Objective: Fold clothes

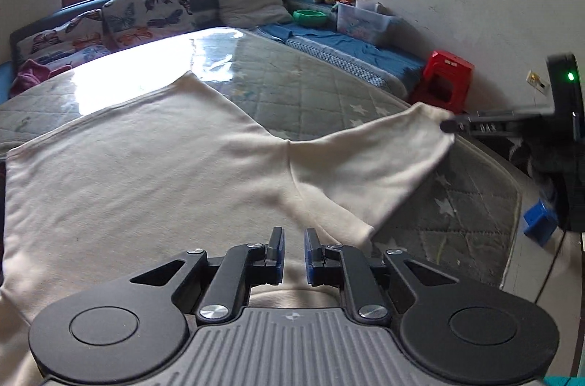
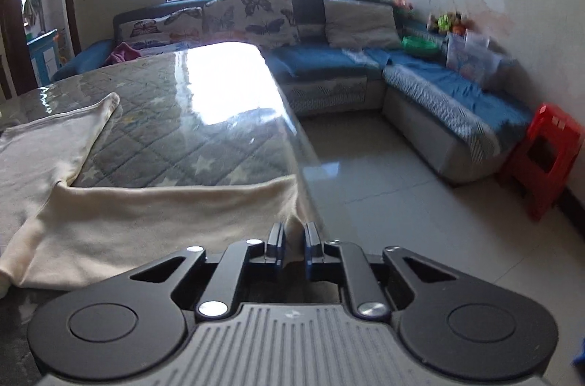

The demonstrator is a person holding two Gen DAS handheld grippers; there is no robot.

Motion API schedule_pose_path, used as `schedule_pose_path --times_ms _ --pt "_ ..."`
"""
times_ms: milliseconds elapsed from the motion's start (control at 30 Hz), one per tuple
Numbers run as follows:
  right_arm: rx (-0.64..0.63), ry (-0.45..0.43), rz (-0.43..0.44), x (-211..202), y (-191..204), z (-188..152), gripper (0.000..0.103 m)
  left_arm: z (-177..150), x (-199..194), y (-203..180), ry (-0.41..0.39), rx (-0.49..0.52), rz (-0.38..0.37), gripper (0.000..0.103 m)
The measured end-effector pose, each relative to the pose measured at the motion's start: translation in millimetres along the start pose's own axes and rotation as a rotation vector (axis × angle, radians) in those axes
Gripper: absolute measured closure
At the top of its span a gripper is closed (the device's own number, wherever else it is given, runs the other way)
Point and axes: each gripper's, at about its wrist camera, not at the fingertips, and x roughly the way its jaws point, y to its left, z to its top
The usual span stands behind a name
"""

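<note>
**Kid:** What is your right gripper (image 2: 292, 241) doing?

**Me:** It is pinching the end of a sleeve (image 2: 289, 203). I can see a bit of cloth squeezed between its two blue pads (image 2: 280, 245), so it is closed on the sleeve. In the left camera I can see it lifting that sleeve end (image 1: 420, 126) up and out to the side.

**Kid:** And your left gripper (image 1: 294, 252)?

**Me:** Its fingers sit a little apart, with a small gap. It hangs just over the shirt, and I see nothing between the pads. I think it is holding nothing.

**Kid:** Where is the shirt?

**Me:** The cream shirt (image 1: 146, 166) lies flat on the table (image 1: 310, 86), the one with the star quilt under clear plastic. The body covers the near part of the table. The sleeve I hold reaches to the table's right edge.

**Kid:** Is it heavy?

**Me:** I think it is light and very floppy. It sags where I don't hold it. The plastic looks shiny, so the shirt may slide when I pull.

**Kid:** Where should you grab it?

**Me:** By edges and corners, I think. The cuff is good for folding the sleeve over the body. My left gripper could hold the shoulder seam (image 1: 289, 152) so the body stays put.
</note>
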Motion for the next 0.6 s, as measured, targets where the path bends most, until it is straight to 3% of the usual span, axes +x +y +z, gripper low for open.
schedule_pose_path --times_ms 133,333,500,600 --pt "-0.024 -0.038 -0.021 4.1 -3.3 17.6 0.097 -4.1 2.2 -6.4 0.016 0.037 -0.028 0.09" --pt "-0.052 0.008 -0.039 30.9 -1.1 17.0 0.095 -5.4 3.3 -17.1 0.021 0.096 -0.052 0.088" --pt "0.034 -0.022 -0.014 15.3 -7.7 14.9 0.085 6.2 0.7 -15.4 -0.023 0.073 -0.049 0.088" --pt "0.096 -0.015 0.018 5.1 -15.5 10.0 0.083 9.3 7.1 -19.1 -0.019 0.081 -0.059 0.088"
